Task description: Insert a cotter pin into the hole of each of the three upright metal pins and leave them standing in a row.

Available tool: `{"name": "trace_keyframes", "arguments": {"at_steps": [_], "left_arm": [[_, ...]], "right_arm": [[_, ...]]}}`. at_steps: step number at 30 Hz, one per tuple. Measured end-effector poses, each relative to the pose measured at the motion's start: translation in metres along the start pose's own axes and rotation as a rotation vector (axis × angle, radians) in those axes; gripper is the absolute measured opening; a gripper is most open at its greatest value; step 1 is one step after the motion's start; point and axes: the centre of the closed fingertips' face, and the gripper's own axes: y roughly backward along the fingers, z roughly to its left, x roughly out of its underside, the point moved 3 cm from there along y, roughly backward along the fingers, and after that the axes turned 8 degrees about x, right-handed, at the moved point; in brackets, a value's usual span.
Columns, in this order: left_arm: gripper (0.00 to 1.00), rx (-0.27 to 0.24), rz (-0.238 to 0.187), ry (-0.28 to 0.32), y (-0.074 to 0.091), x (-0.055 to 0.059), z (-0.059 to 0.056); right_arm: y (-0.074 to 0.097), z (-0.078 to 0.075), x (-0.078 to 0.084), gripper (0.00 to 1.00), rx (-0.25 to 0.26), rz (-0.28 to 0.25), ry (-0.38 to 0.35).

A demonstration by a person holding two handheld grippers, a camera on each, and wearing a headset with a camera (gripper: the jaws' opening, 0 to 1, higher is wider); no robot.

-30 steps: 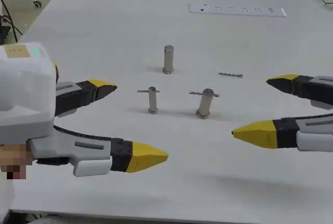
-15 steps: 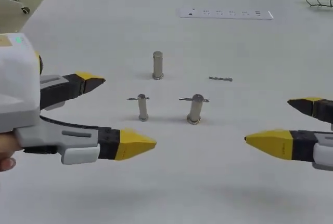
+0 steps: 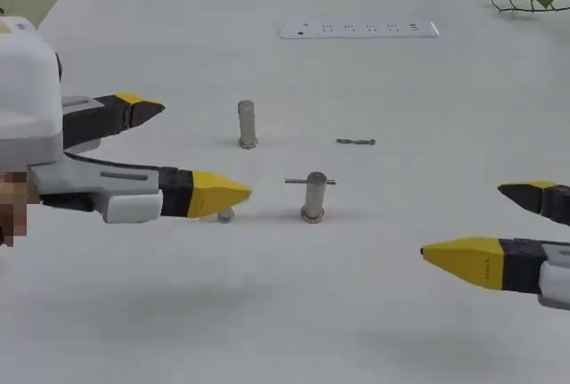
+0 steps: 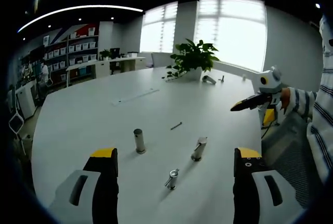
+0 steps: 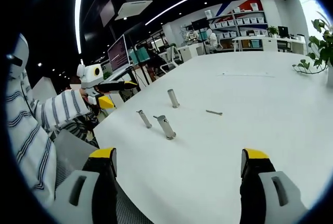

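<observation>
Left gripper (image 3: 185,151): yellow-tipped jaws spread wide, empty, at our left
Right gripper (image 3: 475,221): jaws apart, gripping nothing, low at our right
Metal pins: steel cylinders upright in the middle; back pin (image 3: 247,124) bare, right pin (image 3: 313,197) with a cotter pin (image 3: 294,182) crosswise through its top, left pin (image 4: 171,179) partly behind the left gripper's lower jaw
Loose cotter pin (image 3: 355,142): flat, right of the back pin
Room: we see open matte white table (image 3: 294,313) between grippers and pins; power strip (image 3: 358,29) near the far edge
</observation>
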Motion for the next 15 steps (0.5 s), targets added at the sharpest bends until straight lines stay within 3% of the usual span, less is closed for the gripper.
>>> {"name": "trace_keyframes", "arguments": {"at_steps": [10, 15], "left_arm": [[0.80, -0.015, 0.009, 0.009, -0.021, -0.012, 0.026], [0.78, 0.003, 0.037, -0.012, -0.034, -0.014, 0.031]], "right_arm": [[0.006, -0.005, 0.003, 0.97, 0.026, -0.002, -0.014], [0.006, -0.008, 0.004, 0.97, 0.031, 0.010, -0.006]]}}
